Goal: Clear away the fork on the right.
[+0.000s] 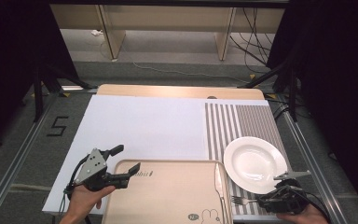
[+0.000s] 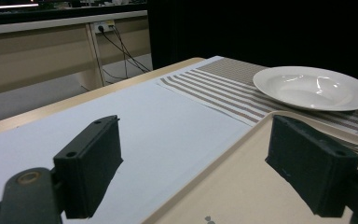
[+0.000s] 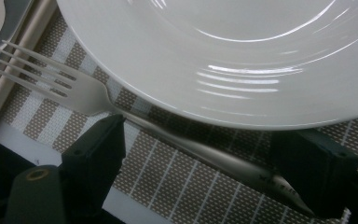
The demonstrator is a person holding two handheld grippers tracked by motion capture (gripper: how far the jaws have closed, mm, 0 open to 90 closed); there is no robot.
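Your right gripper (image 1: 279,198) has its jaws wide apart, one on each side of the fork (image 3: 121,109), which lies flat on the striped mat (image 3: 177,186). They are not squeezing it. The right gripper view shows the fork's handle going under the white plate (image 3: 223,56); from the high view you see just the prongs, next to the tan tray (image 1: 168,196). Your left gripper (image 1: 123,168) is also wide open, holding nothing, one jaw over the tray's corner and one over the white sheet (image 2: 144,121) on the counter. The tray's near edge is cut off.
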